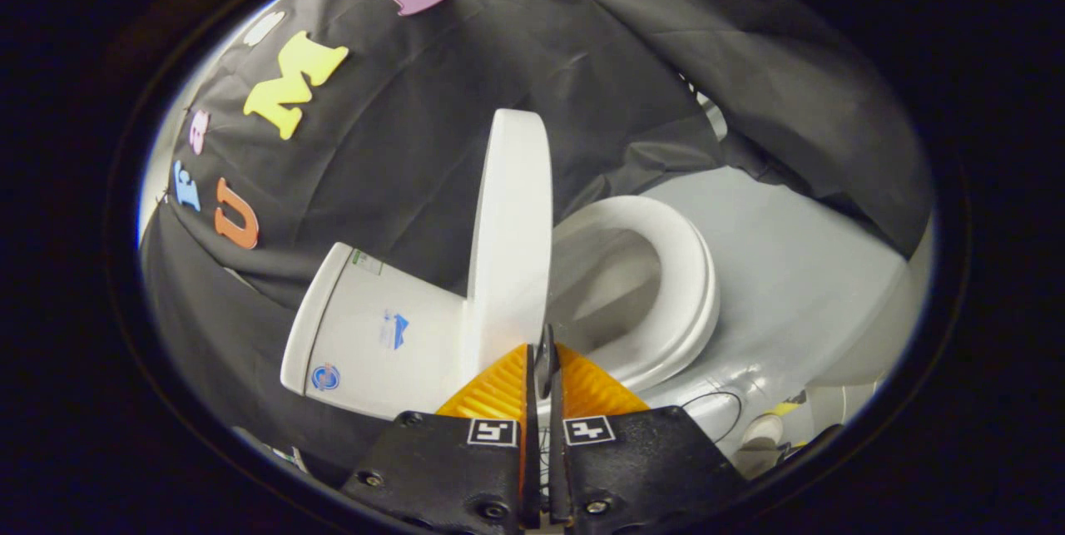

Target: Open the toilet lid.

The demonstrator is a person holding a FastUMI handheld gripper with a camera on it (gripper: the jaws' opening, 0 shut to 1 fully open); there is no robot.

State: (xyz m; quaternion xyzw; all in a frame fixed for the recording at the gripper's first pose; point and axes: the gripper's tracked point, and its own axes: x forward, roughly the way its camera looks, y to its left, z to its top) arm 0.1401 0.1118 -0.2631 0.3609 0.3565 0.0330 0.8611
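toilet lid [509, 235] stood raised at frame centre, edge-on, between cistern [374, 335] and seat [678, 269] | likely rigid, smooth, hinged plastic; best taken at its free rim | gripper [545, 352] fingers pressed nearly together below it; contact unclear

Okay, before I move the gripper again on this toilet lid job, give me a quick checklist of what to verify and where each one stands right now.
1. Lid raised off the seat: ok, it stands up beside the tank.
2. Lid resting against the tank so it stays up: cannot tell.
3. Gripper released: cannot tell; the fingers are nearly together just short of the lid's near edge, with no clear grip.
4. Seat still down on the bowl: ok.
5. Cable on the floor away from the fingers: ok.
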